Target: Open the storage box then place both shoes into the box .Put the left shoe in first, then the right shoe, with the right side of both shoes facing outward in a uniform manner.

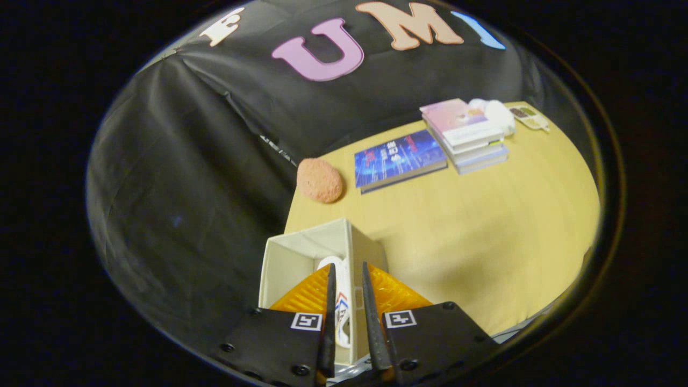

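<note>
Your gripper (pixel 346 279) fingers nearly closed around white shoe (pixel 337 293) inside open box (pixel 301 252). Beyond: sponge (pixel 319 180), blue book (pixel 399 159), book stack (pixel 465 134) on table (pixel 484 231).

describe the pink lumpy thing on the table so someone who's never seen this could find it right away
Start at the yellow table and find the open white storage box, which sits just ahead of the gripper, whose fingers are nearly closed around a shoe. Beyond the box, at the table's edge by the black cloth, lies the sponge-like lump. Its neighbours, like the blue book, are flat; it alone is rounded, pinkish and pitted.
</note>
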`<state>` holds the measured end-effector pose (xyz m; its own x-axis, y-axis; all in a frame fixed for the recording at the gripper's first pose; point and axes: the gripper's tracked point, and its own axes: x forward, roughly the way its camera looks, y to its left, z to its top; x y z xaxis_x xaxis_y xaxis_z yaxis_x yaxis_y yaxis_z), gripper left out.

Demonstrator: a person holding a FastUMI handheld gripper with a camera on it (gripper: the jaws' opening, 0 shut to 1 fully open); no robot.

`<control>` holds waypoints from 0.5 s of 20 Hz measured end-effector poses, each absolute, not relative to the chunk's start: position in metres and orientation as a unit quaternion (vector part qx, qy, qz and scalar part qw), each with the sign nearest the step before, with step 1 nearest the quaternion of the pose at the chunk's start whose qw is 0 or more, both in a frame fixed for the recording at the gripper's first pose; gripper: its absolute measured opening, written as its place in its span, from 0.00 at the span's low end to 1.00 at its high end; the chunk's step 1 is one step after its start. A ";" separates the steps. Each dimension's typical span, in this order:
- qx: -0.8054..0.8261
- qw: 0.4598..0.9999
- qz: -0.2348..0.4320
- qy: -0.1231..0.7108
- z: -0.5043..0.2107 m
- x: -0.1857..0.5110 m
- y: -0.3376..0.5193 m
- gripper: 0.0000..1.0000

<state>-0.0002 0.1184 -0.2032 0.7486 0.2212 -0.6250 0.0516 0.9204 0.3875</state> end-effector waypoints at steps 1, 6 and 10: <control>0.182 0.924 0.043 0.333 -0.191 0.006 0.109 0.28; 0.128 0.963 0.022 0.238 -0.121 0.032 0.065 0.28; 0.082 0.984 0.004 0.156 -0.045 0.057 0.033 0.28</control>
<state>0.0570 0.0326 -0.0454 0.9515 0.0331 -0.3059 0.0180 0.9865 0.1629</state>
